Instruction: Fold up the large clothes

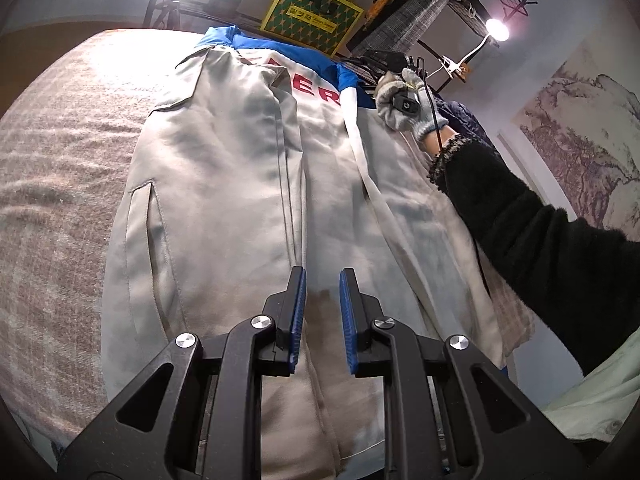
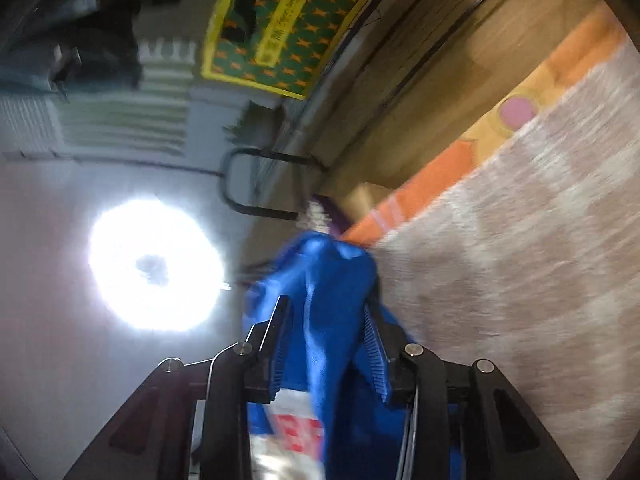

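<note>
Beige blanket (image 1: pixel 60 184) carrying the jacket (image 1: pixel 224 184): your right gripper (image 2: pixel 326 344) is clamping its blue shoulder (image 2: pixel 328 276).
Your left gripper (image 1: pixel 322 296) is hovering narrowly parted, empty; that bunched hold is risking dragging the folded layers askew.

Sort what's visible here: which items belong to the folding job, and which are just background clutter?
In the job:
- grey-white jacket with blue shoulders and red lettering
- left gripper, open above it
- right gripper, gripping blue fabric
- gloved right hand

Lying about:
- yellow-green patterned box
- beige woven blanket underneath
- landscape wall painting

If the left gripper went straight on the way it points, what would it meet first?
Probably the grey jacket: the open left gripper points along its lower middle, nothing between. How high it hovers is unclear.
</note>
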### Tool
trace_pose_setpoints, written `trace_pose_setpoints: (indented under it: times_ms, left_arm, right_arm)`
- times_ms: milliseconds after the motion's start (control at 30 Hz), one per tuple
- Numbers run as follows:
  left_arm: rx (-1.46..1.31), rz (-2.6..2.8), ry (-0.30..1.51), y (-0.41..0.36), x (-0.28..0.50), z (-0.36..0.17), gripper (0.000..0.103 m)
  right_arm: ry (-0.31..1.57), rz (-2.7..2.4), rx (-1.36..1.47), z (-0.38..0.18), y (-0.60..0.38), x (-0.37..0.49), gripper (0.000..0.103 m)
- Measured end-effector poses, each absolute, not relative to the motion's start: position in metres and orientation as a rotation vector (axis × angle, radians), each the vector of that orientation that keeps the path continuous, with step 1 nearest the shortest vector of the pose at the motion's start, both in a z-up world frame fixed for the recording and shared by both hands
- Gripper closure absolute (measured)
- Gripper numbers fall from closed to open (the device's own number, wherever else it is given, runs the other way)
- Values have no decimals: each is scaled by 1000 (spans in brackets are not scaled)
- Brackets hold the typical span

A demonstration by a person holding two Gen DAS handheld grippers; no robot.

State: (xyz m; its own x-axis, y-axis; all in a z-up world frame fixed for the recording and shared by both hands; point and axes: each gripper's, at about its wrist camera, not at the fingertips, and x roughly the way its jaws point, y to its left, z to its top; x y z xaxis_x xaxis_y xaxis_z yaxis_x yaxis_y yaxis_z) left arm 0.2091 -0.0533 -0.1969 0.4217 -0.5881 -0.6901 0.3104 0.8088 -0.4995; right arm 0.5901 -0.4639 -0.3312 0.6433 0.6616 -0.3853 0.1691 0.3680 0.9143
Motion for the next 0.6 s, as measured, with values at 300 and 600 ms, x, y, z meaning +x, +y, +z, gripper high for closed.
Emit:
trace_pose_setpoints:
  times_ms: [300,600]
  left_arm:
    - [-300,-582,989,-58,208,-198,88]
    - [-287,-595,985,-58,203,-196,88]
  right_arm:
    - [848,294,1124,-334,-452,611,82]
    - [982,136,342,-260,-398,613,103]
